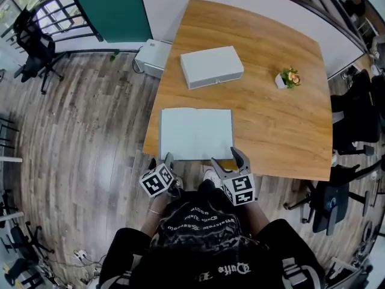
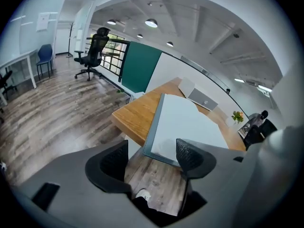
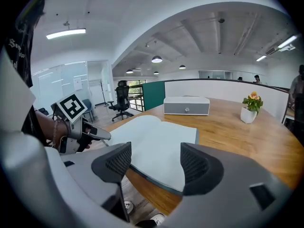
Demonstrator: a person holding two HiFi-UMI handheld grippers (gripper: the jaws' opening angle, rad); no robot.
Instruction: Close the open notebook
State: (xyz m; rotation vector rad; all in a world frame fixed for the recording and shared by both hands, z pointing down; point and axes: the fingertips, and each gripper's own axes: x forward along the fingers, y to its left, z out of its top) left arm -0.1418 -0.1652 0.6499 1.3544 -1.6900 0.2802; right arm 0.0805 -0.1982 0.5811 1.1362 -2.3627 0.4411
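At the upper left of the head view an office chair [image 1: 36, 50] stands on the wooden floor, and next to it there is a green panel [image 1: 114, 8]. Lower, left of the centre, the left hand-held gripper [image 1: 167, 164] points to the near left corner of the notebook [image 1: 196, 133]. Its jaws stand wide apart and nothing is between them, so it holds nothing. The notebook lies open and flat, with pale blank pages, at the near edge of the tabletop [image 1: 277, 125], in the middle of the frame. Above it in the frame, well apart from it, a grey box [image 1: 212, 66] rests on the wood. The right hand-held gripper [image 1: 227, 160] is just beside the near right corner of the notebook, with its jaws also apart and empty. At the right, a small potted plant [image 1: 290, 77] stands alone on the tabletop.
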